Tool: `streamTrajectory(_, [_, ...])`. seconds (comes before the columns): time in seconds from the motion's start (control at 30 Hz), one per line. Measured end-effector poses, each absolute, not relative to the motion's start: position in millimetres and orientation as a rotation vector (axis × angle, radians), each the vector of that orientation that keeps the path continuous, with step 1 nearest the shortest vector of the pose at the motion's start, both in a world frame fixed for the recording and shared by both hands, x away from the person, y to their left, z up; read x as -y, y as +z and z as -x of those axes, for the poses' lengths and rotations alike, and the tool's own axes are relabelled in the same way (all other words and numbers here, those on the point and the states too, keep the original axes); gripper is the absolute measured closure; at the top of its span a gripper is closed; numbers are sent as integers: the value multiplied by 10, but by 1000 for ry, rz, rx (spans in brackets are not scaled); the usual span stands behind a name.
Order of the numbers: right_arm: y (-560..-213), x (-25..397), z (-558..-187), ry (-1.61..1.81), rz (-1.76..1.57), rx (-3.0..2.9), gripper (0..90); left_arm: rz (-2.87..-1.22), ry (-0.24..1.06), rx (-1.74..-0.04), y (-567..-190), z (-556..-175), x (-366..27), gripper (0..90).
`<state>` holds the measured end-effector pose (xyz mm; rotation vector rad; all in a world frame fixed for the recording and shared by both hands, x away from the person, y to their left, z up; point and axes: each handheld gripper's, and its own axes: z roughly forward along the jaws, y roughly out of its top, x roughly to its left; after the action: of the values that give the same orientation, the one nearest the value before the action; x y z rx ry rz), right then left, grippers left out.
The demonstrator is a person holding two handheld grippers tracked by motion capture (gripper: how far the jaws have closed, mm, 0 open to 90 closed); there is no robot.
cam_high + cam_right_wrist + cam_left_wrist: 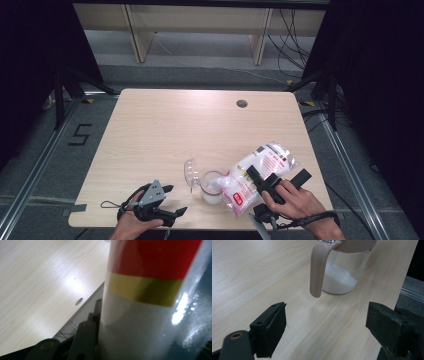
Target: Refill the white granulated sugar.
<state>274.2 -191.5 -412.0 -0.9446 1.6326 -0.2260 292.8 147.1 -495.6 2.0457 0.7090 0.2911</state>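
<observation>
right hand-held gripper [260,181] clamping tilted bag [250,177], over jar [212,187]

Clear glass jar with white powder inside [212,189] sitting near front edge of light wooden table [165,130]. Clear domed plastic lid [191,172] lying just left of it. Printed plastic bag of white powder [252,175] leaning over jar from right. Left gripper [172,201] resting at front left.

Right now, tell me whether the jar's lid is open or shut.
Open. The clear lid stands flipped back off the jar, whose mouth faces the tilted bag; white powder lies inside.
</observation>
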Motion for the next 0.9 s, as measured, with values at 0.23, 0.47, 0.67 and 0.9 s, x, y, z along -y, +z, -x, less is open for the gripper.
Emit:
streamTrajectory(0.23, [-4114, 1909, -2738, -227, 952, -1635, 716, -2041, 287, -715, -4957, -2925, -1469, 161])
streamTrajectory(0.47, [-4106, 1900, -2748, -230, 983, -1627, 718, -2044, 298, -694, -4951, -2934, -1475, 161])
streamTrajectory(0.67, [-4118, 1920, -2738, -227, 958, -1640, 720, -2040, 285, -715, -4955, -2924, -1470, 162])
streamTrajectory(0.9, [-4115, 1923, -2736, -234, 961, -1639, 721, -2037, 286, -718, -4956, -2923, -1468, 162])
